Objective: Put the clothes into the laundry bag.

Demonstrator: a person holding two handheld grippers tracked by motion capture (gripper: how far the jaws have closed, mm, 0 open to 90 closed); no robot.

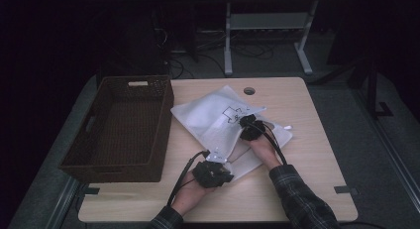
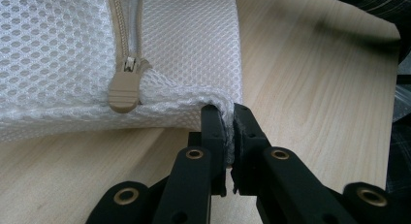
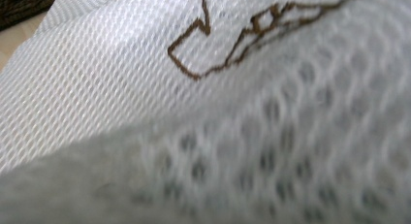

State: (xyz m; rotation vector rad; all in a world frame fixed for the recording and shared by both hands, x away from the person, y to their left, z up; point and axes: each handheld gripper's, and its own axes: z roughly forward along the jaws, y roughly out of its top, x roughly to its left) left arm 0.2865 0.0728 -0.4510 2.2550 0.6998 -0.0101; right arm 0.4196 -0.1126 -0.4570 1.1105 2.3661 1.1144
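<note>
The white mesh laundry bag point(image 1: 218, 121) is lying mid-table just beside the wicker basket point(image 1: 121, 125); keeping its corner taut should ease the work. The left gripper point(image 2: 229, 118) is pinching that corner near the zipper pull point(image 2: 124, 90), visible close-up. The right gripper point(image 1: 250, 127) is sitting on the bag, grip hidden by mesh.

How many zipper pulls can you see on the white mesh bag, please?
1: a beige zipper pull lies at the end of the zip on the mesh bag, beside the corner pinched by the left gripper. Others may be hidden under folds.
</note>
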